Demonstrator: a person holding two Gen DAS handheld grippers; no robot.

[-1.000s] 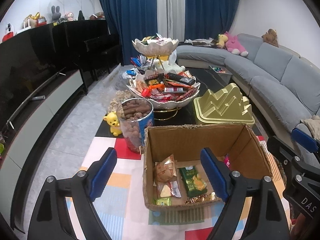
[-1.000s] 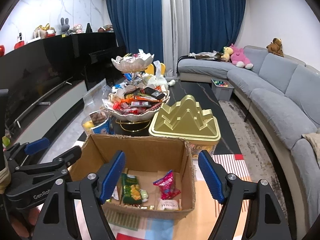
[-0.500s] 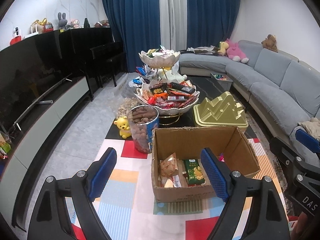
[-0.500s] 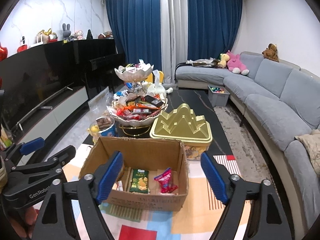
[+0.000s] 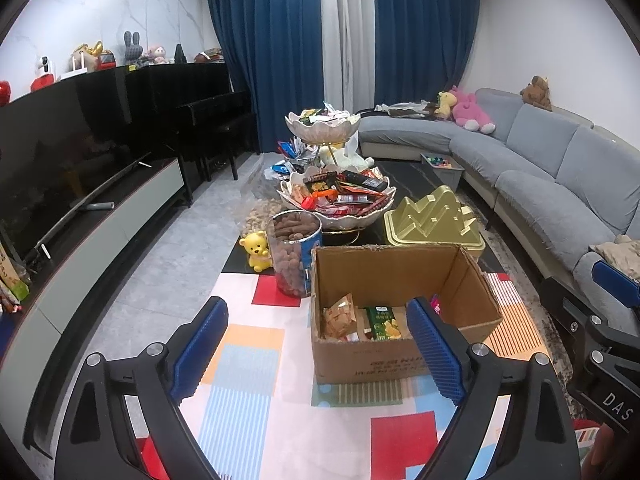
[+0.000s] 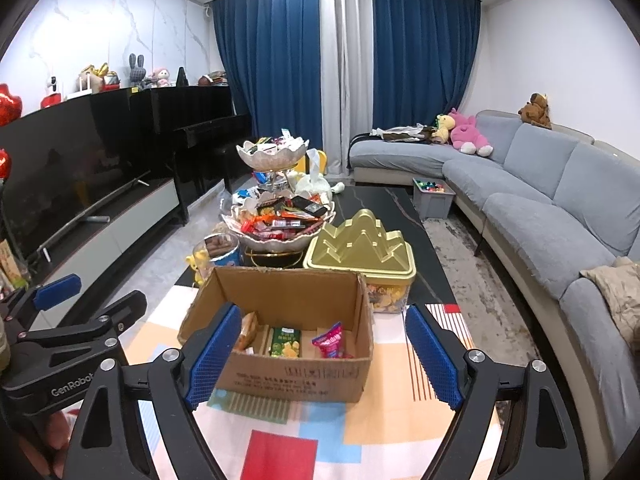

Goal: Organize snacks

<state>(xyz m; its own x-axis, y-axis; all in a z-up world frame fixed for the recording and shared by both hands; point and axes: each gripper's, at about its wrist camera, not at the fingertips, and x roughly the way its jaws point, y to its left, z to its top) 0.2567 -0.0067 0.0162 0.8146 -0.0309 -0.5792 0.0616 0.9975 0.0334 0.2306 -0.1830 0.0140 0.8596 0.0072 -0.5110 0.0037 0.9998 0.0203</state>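
Behind the cardboard box [image 6: 288, 368] crowd a gold tin [image 6: 360, 248] and snack stand [image 6: 280, 216]; both grippers opening, empty.

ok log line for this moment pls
left gripper: opening, empty | right gripper: opening, empty | cardboard box: on mat, holds snack packs | tiered snack bowl: full

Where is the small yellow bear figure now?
In the left wrist view the yellow bear figure stands on the table's left edge, just left of the snack canister.
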